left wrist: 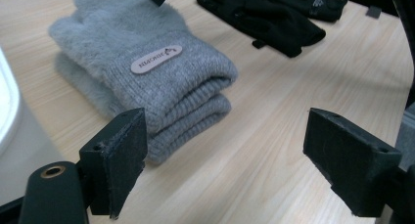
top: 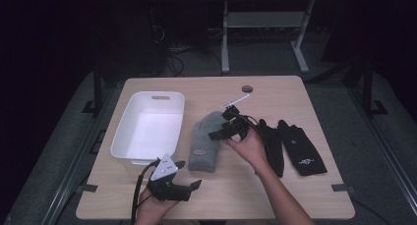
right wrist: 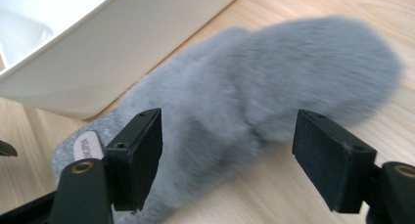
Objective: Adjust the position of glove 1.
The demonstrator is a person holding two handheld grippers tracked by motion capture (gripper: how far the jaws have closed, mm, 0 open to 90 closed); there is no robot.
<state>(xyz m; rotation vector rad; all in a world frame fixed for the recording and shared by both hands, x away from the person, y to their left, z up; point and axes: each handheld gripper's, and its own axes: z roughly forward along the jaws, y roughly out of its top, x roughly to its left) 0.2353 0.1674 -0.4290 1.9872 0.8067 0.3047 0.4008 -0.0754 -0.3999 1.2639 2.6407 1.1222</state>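
Nothing looks packed yet: the white bin [top: 147, 126] at the left stands empty, the grey gloves [top: 205, 141] lie stacked just right of it, the black gloves [top: 295, 146] farther right, while the left gripper [top: 189, 185] and right gripper [top: 221, 124] hover spread and empty.

Bin [top: 129, 136] left, mittens [top: 205, 142] beside it, apparently stacked; gloves [top: 290, 146] right.

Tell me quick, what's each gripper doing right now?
Left gripper: open, holding nothing.
Right gripper: open, empty, jaws apart over the grey gloves.
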